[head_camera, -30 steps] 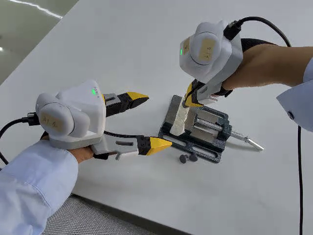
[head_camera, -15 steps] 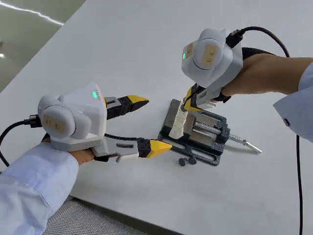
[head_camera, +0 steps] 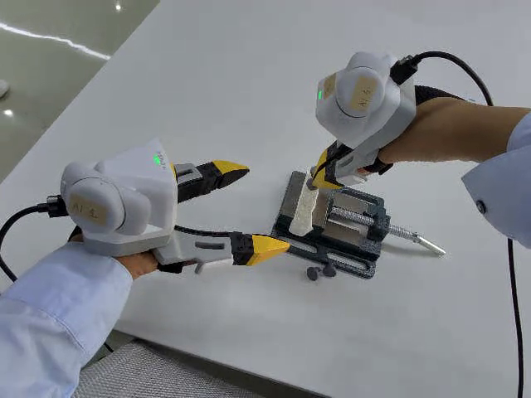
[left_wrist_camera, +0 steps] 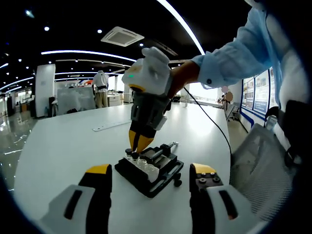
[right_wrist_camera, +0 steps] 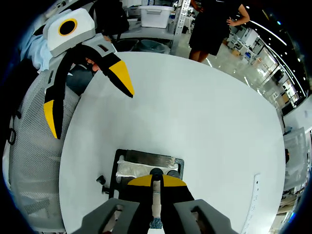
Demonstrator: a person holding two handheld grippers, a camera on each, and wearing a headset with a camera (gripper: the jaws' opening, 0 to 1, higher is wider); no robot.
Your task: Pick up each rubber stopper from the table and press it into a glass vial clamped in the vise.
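Little has moved in the last second. The right gripper [head_camera: 319,176] stays tips-down over the left end of the vise [head_camera: 365,220], right of centre in the head view, and the left gripper [head_camera: 255,207] stays at lower left. We put the slight drift of the whole picture down to the headset.

We judge the task partway done. In the left gripper view, clear vials [left_wrist_camera: 145,164] stand clamped in a row at centre frame. In the right gripper view a dark stopper [right_wrist_camera: 156,172] sits low in the centre, right at the yellow tips, with a second stopper [right_wrist_camera: 172,173] just to its right. Both seem to be on vials already. Two loose stoppers [head_camera: 319,270] lie close together on the table [head_camera: 207,83], just below the vise in the head view, and these are left to do. We cannot tell how many vials are still uncapped.

The right gripper's fingers are closed, tips together, on or just over the stopper. We cannot tell whether they press it or only touch it. The left gripper's fingers are spread wide, hold nothing and touch nothing. They hang above the table and point toward the vise.
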